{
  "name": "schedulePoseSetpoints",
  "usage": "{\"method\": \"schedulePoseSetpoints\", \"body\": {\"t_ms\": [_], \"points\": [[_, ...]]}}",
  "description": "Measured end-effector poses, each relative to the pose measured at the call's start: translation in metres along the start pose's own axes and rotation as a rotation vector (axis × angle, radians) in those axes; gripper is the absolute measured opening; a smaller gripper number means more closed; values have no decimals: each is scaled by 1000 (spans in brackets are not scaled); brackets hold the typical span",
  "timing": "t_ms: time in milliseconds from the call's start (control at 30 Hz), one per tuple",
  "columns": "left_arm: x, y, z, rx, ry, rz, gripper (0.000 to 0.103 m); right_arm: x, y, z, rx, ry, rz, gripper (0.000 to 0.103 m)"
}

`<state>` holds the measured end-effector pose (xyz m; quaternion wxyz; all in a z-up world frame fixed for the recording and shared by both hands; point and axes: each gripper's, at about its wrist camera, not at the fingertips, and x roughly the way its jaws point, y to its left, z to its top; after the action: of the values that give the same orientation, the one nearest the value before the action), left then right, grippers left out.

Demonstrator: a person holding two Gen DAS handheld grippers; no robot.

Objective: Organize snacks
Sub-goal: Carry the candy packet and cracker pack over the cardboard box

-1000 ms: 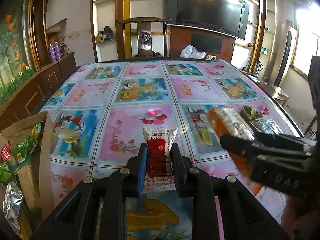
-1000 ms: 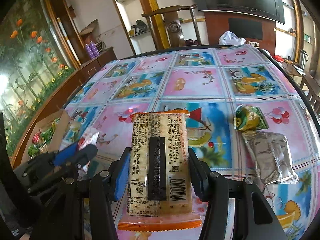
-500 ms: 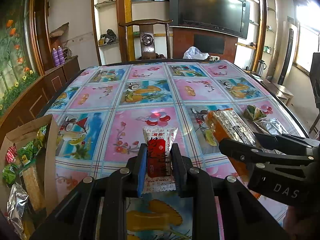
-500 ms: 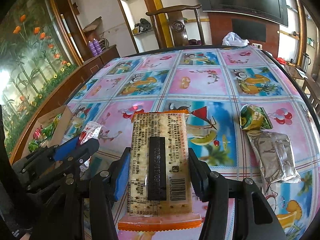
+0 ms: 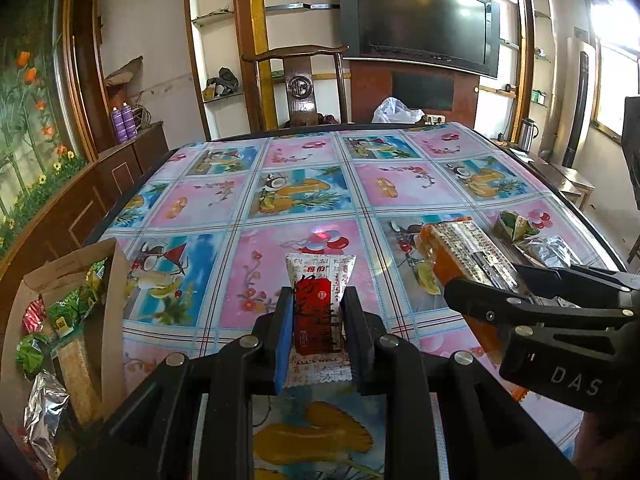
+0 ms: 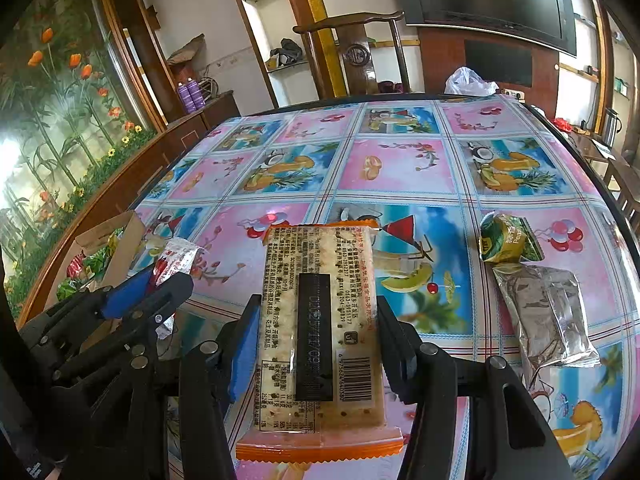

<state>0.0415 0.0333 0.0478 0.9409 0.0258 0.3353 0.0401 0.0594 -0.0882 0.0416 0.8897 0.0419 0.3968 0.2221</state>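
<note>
My left gripper [image 5: 316, 300] is shut on a small white and red snack packet [image 5: 318, 300], held above the near part of the table. My right gripper [image 6: 316, 312] is shut on a long orange-edged cracker pack [image 6: 320, 292], label side up, also held over the table. In the left wrist view the cracker pack [image 5: 460, 248] shows at the right with the right gripper [image 5: 500, 288] around it. The right wrist view shows the left gripper [image 6: 160, 284] at its left with the small packet [image 6: 176, 260]. A cardboard box [image 5: 108, 280] with several snacks stands at the table's left edge.
A green snack bag [image 6: 508, 240] and a silver foil packet [image 6: 544, 312] lie on the colourful fruit-print tablecloth [image 6: 400, 168] to the right. A wooden chair [image 5: 300, 80] stands behind the far edge, with a TV [image 5: 424, 28] on the wall. A wooden cabinet [image 5: 132, 160] runs along the left.
The left wrist view has tilted up slightly, so the table sits lower in it. Both grippers keep their hold on the same packs and stay where they were.
</note>
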Motion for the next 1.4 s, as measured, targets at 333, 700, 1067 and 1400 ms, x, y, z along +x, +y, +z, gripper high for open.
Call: {"method": "schedulePoseSetpoints", "body": {"t_ms": [333,700,1067,1400], "points": [[-2,-2,0,10,-8,12,23,0,0,0,0,-1,-1,57],[-2,-1,0,10,-9,18,23,-2,0,1,-5,-2,-1,57],[-7,4,1,2,-21,11,23,-3,0,4,-4,-8,-1,57],[-34,20,6,-53,-64,-3,23,-17,7,6,43,-70,1,57]]}}
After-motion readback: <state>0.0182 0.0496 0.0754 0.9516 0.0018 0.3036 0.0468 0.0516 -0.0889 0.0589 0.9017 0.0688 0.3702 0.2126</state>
